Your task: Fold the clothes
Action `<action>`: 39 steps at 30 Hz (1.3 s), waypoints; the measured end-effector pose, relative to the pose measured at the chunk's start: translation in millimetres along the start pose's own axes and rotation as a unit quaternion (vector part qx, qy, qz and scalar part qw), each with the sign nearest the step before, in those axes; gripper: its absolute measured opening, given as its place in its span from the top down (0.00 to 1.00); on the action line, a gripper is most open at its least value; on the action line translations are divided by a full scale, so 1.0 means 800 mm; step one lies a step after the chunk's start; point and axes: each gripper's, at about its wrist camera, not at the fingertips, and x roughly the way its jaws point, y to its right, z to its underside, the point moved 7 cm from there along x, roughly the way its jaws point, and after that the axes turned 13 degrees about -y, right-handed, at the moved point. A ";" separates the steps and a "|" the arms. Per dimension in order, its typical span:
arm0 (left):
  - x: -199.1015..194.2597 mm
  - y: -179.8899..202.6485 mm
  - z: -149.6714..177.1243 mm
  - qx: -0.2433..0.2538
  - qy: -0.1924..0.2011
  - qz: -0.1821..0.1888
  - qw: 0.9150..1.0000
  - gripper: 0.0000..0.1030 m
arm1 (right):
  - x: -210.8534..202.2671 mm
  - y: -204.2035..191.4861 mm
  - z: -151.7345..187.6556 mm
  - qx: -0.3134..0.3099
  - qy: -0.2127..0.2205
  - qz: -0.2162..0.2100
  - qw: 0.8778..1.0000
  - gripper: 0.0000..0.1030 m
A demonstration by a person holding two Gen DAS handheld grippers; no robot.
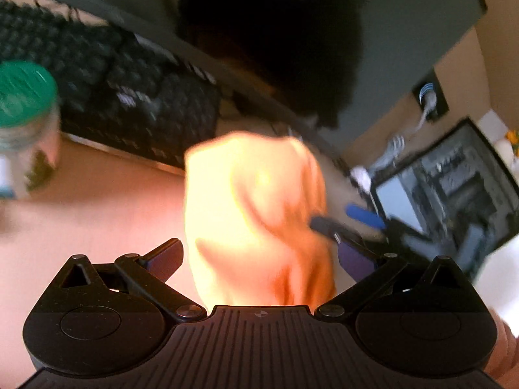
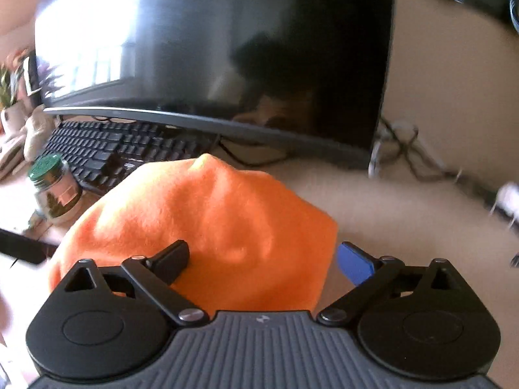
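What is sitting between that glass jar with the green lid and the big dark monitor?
In the right wrist view, a black keyboard lies between the green-lidded glass jar and the large dark monitor, its far edge tucked under the screen's lower rim.

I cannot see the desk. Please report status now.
Both grippers open: left gripper, right gripper. Orange cloth bunched between fingers. Jar, keyboard close.

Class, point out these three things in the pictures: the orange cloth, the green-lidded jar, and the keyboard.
orange cloth (image 2: 207,227): right wrist view, middle of its bunched top.
green-lidded jar (image 2: 55,191): right wrist view, on its glass side.
keyboard (image 2: 107,149): right wrist view, on its black keys.
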 end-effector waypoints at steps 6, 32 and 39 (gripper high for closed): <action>-0.003 0.046 -0.054 0.056 0.042 0.045 0.997 0.00 | -0.034 -0.030 0.000 -0.045 0.031 -0.010 0.998 0.06; 0.029 0.034 -0.003 0.139 0.036 -0.117 0.983 0.00 | 0.002 0.024 0.041 0.020 -0.023 0.126 0.992 0.05; 0.038 0.000 0.013 0.133 0.019 -0.207 0.969 0.00 | 0.050 -0.002 0.035 -0.033 -0.022 0.135 0.990 0.01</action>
